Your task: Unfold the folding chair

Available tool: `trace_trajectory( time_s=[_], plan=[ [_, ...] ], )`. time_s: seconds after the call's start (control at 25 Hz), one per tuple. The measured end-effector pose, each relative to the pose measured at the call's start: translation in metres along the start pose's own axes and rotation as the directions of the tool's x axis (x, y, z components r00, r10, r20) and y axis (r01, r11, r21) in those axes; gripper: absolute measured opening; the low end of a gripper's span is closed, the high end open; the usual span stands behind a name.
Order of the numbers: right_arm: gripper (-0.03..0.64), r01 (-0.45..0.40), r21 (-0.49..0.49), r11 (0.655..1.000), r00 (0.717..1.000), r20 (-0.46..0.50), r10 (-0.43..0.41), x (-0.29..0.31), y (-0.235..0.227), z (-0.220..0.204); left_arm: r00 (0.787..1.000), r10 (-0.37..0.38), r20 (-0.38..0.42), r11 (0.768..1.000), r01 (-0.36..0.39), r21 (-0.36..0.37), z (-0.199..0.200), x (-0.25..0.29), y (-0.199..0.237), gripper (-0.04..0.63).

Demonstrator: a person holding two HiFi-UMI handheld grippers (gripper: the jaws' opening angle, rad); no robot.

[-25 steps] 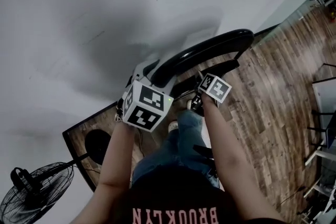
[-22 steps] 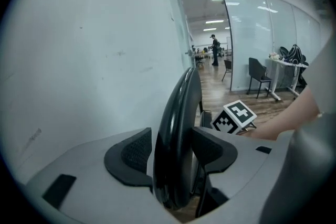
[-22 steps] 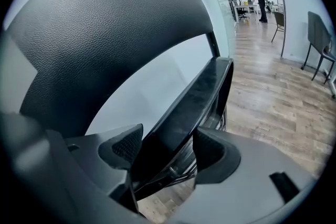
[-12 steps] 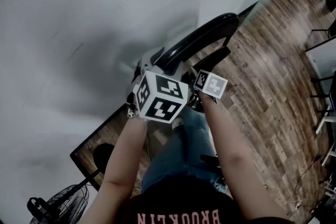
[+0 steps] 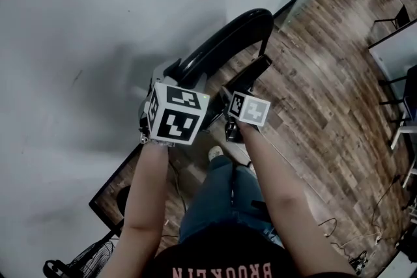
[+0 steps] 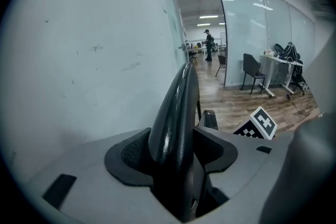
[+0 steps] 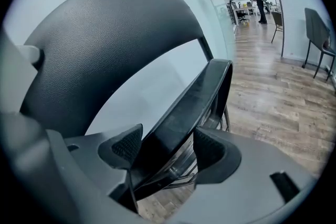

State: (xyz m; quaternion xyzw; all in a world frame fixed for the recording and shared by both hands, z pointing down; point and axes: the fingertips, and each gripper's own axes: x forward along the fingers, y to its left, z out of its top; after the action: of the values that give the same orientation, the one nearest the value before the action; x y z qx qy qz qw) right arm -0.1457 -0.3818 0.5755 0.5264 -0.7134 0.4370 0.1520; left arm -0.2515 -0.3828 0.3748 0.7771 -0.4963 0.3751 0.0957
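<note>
The black folding chair stands against the white wall. Its curved backrest [image 5: 225, 45] is uppermost and the flat seat [image 5: 251, 71] lies just in front of it. My left gripper [image 5: 186, 75] is shut on the backrest's near end, and both pads press the glossy edge [image 6: 176, 107] in the left gripper view [image 6: 176, 152]. My right gripper [image 5: 233, 93] is shut on the seat's edge [image 7: 202, 92], which runs between its two pads [image 7: 168, 147]. The backrest [image 7: 105, 44] arches above it. The chair's legs are hidden.
The white wall [image 5: 98, 23] fills the left, with wood floor [image 5: 326, 114] on the right. A standing fan [image 5: 71, 264] and a black round base [image 5: 120, 195] sit at the lower left. My leg [image 5: 221, 198] is below the chair. Desks and chairs [image 5: 397, 42] stand far right.
Both grippers keep their hold. The left gripper has shifted sideways along with the backrest. The head view has swung, so more floor shows on the right.
</note>
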Motion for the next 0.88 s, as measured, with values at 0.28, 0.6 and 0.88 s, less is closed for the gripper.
trace_trajectory(
  time_s=[0.28, 0.6, 0.88],
  plan=[
    [0.311, -0.022, -0.004, 1.0, 1.0, 0.003, 0.022, -0.009, -0.01, -0.005, 0.996, -0.001, -0.088, 1.0, 0.003, 0.017, -0.007, 0.007, -0.004, 0.236],
    [0.304, 0.002, 0.107, 0.994, 0.996, -0.084, 0.007, -0.034, -0.05, -0.034, 0.989, -0.051, -0.14, 0.999, 0.053, 0.009, -0.018, 0.017, -0.007, 0.226],
    [0.301, -0.029, 0.234, 0.972, 0.999, -0.009, 0.032, -0.053, -0.082, -0.053, 0.988, -0.037, -0.149, 0.999, 0.041, 0.022, -0.021, 0.017, -0.021, 0.221]
  ],
)
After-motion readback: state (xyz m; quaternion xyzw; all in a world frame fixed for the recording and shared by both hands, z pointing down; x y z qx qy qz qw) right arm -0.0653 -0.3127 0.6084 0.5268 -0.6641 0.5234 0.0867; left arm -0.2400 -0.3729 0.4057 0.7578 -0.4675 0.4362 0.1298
